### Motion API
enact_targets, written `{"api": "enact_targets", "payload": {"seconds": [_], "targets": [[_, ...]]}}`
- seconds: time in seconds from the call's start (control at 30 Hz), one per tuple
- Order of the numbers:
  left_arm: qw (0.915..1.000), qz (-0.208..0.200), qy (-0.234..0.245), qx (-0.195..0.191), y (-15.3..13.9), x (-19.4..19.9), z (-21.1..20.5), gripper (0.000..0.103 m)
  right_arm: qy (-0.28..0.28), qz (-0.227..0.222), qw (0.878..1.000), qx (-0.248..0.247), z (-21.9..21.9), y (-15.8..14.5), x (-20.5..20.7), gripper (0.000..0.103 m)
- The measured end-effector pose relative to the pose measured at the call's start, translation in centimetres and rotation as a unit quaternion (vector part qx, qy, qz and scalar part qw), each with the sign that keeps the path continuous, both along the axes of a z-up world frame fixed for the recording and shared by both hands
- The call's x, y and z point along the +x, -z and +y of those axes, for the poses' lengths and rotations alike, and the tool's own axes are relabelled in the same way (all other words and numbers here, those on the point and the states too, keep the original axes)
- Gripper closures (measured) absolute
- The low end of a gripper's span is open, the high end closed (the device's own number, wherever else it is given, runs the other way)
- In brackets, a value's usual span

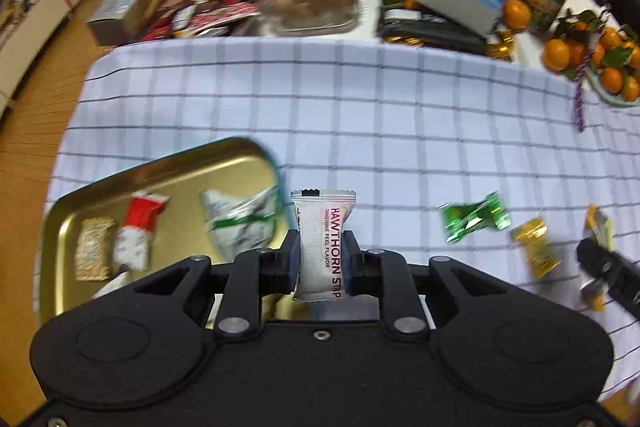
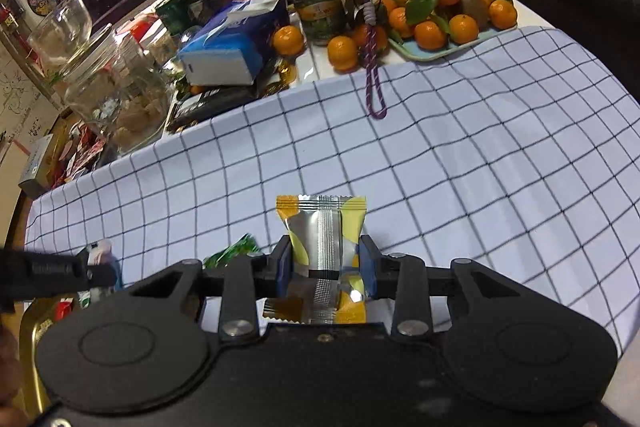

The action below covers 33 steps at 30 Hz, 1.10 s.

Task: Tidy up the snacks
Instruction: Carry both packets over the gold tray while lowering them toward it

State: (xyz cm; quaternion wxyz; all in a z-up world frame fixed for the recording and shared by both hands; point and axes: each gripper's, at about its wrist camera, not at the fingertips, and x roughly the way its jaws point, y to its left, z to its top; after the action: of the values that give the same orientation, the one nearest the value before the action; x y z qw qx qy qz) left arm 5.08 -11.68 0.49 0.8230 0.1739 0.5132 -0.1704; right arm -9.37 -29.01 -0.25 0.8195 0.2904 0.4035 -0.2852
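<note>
A snack in each of my tongs, both clear of the checked cloth.

My left tongs are clamped on a white hawthorn strip packet, which stands upright between the pads just right of the gold tray. The tray holds a red-and-white packet, a pale bar and a green-and-white wrapper. My right tongs pinch a silver-and-yellow packet above the checked cloth. A green candy and a gold candy lie loose on the cloth, to the right of the hawthorn strip packet.
</note>
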Motion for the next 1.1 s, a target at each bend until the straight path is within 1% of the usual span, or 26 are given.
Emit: {"api": "enact_targets", "payload": {"seconds": [0.07,0.17,0.3,0.43,0.6,0.67,0.8,0.93,1.1], "targets": [[0.9998,-0.013,-0.009,0.014,0.2,-0.4,1.8,0.076,-0.016,0.006,1.0,0.002,1.6,-0.1,0.4,0.067],[0.9993,-0.02,-0.023,0.022,0.4,-0.6,4.2,0.076,-0.043,0.013,0.999,0.0,4.1,-0.2,1.3,0.067],[0.9977,-0.011,-0.064,0.021,0.8,-0.1,7.2,0.076,-0.076,0.008,0.997,0.019,7.1,-0.4,2.6,0.067],[0.994,-0.004,-0.108,0.017,1.2,0.6,9.3,0.076,-0.105,0.002,0.994,0.034,9.6,-0.6,4.2,0.067],[0.9881,0.012,-0.153,0.011,1.8,1.9,11.0,0.076,-0.133,-0.006,0.99,0.041,11.9,-1.0,6.0,0.067],[0.9858,0.012,-0.167,0.01,1.9,2.3,11.5,0.076,-0.142,-0.009,0.989,0.046,12.8,-1.1,6.7,0.067],[0.9825,0.006,-0.186,0.012,2.0,2.9,12.2,0.076,-0.174,-0.008,0.984,0.035,14.8,-1.3,7.8,0.067],[0.9797,0.01,-0.2,-0.003,1.8,3.7,12.8,0.076,-0.195,-0.004,0.98,0.032,16.2,-1.0,8.5,0.067],[0.9725,0.009,-0.233,-0.001,1.9,4.4,13.7,0.076,-0.214,-0.001,0.976,0.028,17.3,-0.9,8.9,0.067]]}}
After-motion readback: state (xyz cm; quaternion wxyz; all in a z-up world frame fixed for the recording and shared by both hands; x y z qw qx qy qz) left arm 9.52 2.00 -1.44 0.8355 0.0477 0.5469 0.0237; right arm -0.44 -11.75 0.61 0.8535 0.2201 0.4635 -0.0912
